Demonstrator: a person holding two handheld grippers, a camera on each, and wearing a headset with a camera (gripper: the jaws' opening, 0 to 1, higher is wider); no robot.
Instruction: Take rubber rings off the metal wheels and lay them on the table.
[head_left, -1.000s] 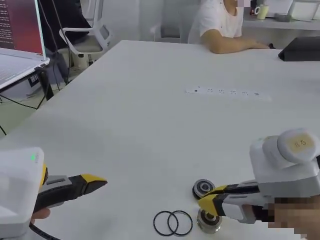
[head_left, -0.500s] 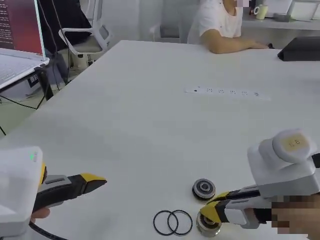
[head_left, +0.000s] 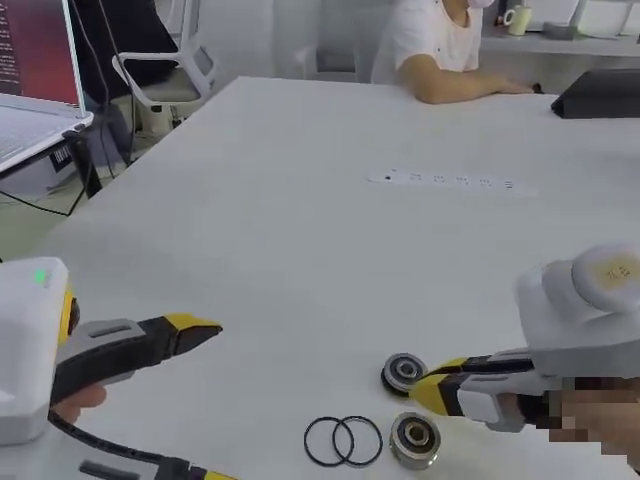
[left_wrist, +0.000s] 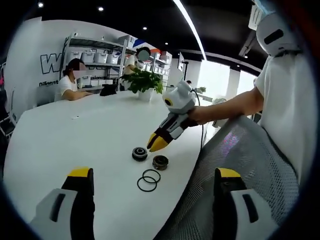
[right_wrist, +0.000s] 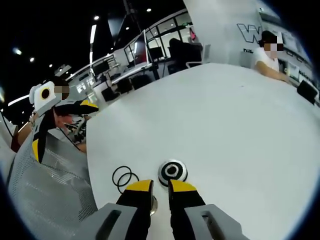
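Room: an open office, with shelves (left_wrist: 95, 47) of bins along one wall, a potted plant (left_wrist: 142, 80) and swivel chairs (head_left: 165, 75).
Desk: a long white desk (head_left: 300, 250), matt and plain. A white power strip (head_left: 447, 181) lies flat toward its far end, and a laptop (head_left: 40, 60) stands on a separate stand to the left.
Seated person: the seated person (head_left: 425, 45) wears a white top and rests a forearm on the desk's far edge.
Left tool: the left tool (head_left: 200, 330) is held over the desk's near left part, well apart from the wheels. In its own view the yellow-tipped jaws stand wide with nothing between them.
Right tool: the right tool (head_left: 428, 388) is low over the desk, its tip between the two wheels. In its own view the jaws are narrow, with a slim gap, gripping nothing.
Far wheel: the far wheel (head_left: 404, 371) lies flat. The dark band round its pale hub may be a rubber ring still on, but it is too small to be sure.
Near wheel: the near wheel (head_left: 414, 439) lies flat, with a grey metal rim and a dark centre. In the right gripper view it is half hidden under a jaw.
Rubber rings: the rubber rings (head_left: 344, 441) are two thin black circles, flat on the desk and overlapping, just left of the near wheel.
Views: the left gripper view takes in the holder's white sleeve and a grey mesh chair back (left_wrist: 225, 165). The right gripper view shows the left tool raised beyond the desk's edge.
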